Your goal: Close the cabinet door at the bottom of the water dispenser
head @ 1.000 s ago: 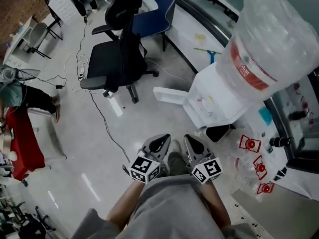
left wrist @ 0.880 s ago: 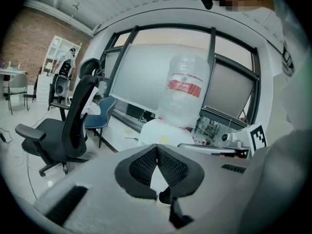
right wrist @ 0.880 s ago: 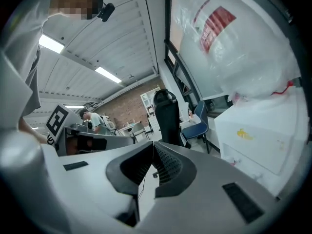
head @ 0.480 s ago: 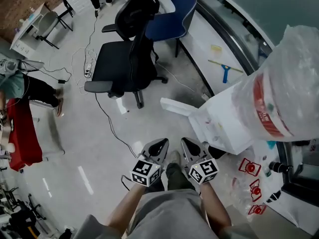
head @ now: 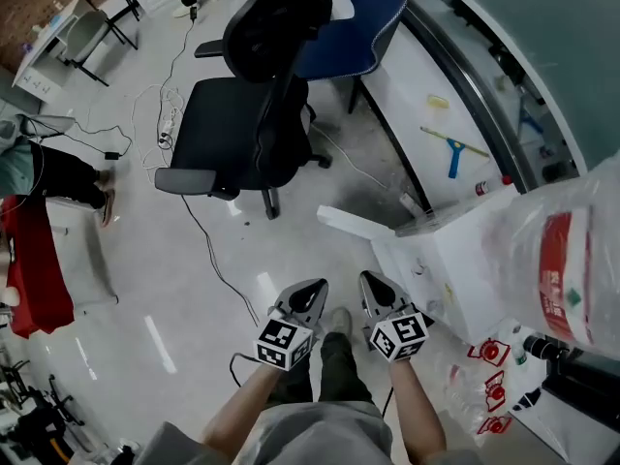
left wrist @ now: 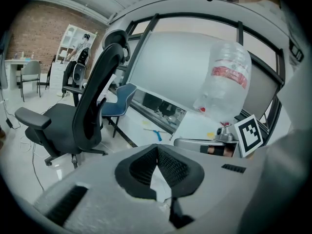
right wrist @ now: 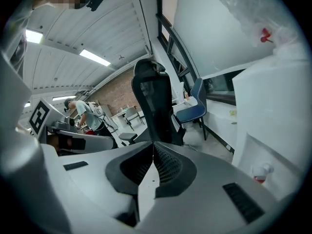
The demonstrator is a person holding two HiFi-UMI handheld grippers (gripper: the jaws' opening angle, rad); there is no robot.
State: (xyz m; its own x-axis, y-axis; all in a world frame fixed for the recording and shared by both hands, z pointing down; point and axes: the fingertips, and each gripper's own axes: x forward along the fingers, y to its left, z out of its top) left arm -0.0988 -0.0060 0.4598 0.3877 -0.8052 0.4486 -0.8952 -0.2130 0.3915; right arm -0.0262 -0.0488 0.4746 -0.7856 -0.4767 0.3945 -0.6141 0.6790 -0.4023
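Observation:
The white water dispenser (head: 465, 264) stands at the right with a plastic-wrapped bottle (head: 572, 250) on top. Its bottom cabinet door (head: 354, 224) stands open and juts left over the floor. Both grippers hang side by side in front of the person's legs, short of the door and not touching it. My left gripper (head: 315, 287) is shut with nothing between its pads (left wrist: 157, 147). The right gripper (head: 368, 279) is also shut and empty (right wrist: 153, 145), and is the one nearer the dispenser. In the right gripper view the dispenser body (right wrist: 273, 116) fills the right side.
A black office chair (head: 252, 114) and a blue chair (head: 354, 17) stand beyond the door. Cables (head: 208, 250) trail over the floor on the left. Red-capped bottles (head: 489, 376) lie beside the dispenser's base. A person (head: 39, 172) is at the far left.
Both grippers have sunk and moved forward together, still shut. The head view has swung, so the dispenser and its open door now sit further right and nearer the grippers.

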